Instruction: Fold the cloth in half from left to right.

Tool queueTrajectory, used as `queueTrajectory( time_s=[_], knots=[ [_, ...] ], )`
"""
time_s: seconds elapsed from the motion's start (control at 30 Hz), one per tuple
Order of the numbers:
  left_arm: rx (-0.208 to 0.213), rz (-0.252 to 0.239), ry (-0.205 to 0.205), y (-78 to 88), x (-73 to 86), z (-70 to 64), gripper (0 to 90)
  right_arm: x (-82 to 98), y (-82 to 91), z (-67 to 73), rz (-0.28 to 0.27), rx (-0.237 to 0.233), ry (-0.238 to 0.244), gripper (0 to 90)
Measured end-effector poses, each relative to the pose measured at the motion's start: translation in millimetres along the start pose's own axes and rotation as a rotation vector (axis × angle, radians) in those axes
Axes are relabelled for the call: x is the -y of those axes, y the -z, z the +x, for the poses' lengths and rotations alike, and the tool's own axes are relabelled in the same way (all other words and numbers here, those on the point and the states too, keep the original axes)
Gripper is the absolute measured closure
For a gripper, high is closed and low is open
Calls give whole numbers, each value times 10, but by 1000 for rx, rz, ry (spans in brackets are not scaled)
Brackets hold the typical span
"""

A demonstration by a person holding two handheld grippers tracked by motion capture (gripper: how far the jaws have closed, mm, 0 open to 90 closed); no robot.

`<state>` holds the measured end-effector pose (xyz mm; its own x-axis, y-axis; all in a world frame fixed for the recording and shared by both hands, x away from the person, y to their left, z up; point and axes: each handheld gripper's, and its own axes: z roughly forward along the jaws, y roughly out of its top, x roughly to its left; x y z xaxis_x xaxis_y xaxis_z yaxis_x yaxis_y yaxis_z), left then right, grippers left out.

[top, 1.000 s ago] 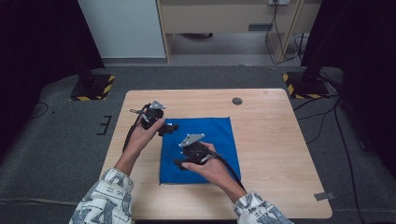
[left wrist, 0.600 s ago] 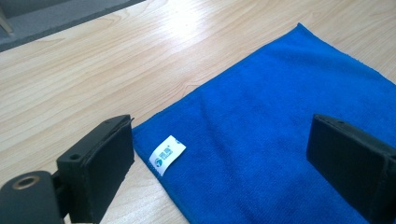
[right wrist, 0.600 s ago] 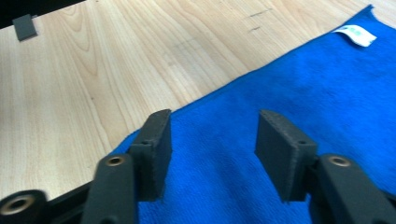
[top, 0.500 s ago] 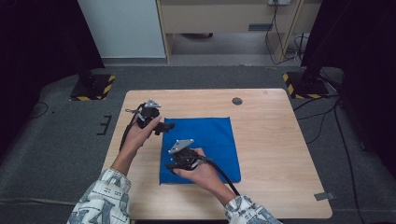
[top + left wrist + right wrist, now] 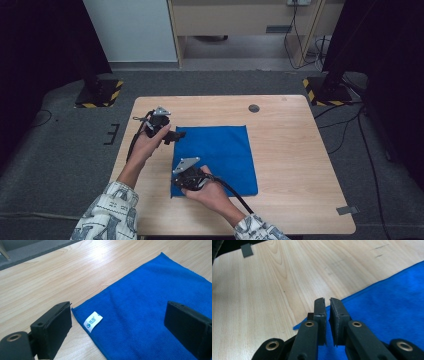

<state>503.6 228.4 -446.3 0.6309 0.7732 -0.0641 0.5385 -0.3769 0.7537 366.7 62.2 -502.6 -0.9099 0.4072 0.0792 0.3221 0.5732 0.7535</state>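
**Right gripper closing at the near-left corner of the blue cloth**

In the right gripper view the right gripper [image 5: 327,305] has its jaws almost together, a thin slit left between the pads; they have just been closing. The tips sit over the edge of the blue cloth [image 5: 387,312], and whether any fabric is pinched between the pads cannot be made out, since the jaws themselves hide the spot. In the high view this right gripper [image 5: 176,182] sits low at the cloth's near-left corner, the hand covering much of its body.

The left gripper [image 5: 120,322] has its jaws wide apart, holding nothing, above the cloth's far-left corner, where a small white label [image 5: 93,321] is sewn; the print on it is too small to read. The cloth [image 5: 220,150] lies flat on the wooden table [image 5: 295,150], left of centre
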Motion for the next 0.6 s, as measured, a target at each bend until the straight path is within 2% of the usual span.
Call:
queueTrajectory(
  time_s=[0.1, 0.3, 0.6],
  knots=[
    [-1, 3, 5, -1, 19, 31, 73, 18, -39, 58, 2, -7, -1, 830],
    [4, 3, 11, -19, 42, 81, 73, 50, -76, 144, 11, -15, -10, 752],
    [13, 3, 21, -77, 58, 107, 73, 144, -185, 186, 55, -6, -11, 636]
  ],
)
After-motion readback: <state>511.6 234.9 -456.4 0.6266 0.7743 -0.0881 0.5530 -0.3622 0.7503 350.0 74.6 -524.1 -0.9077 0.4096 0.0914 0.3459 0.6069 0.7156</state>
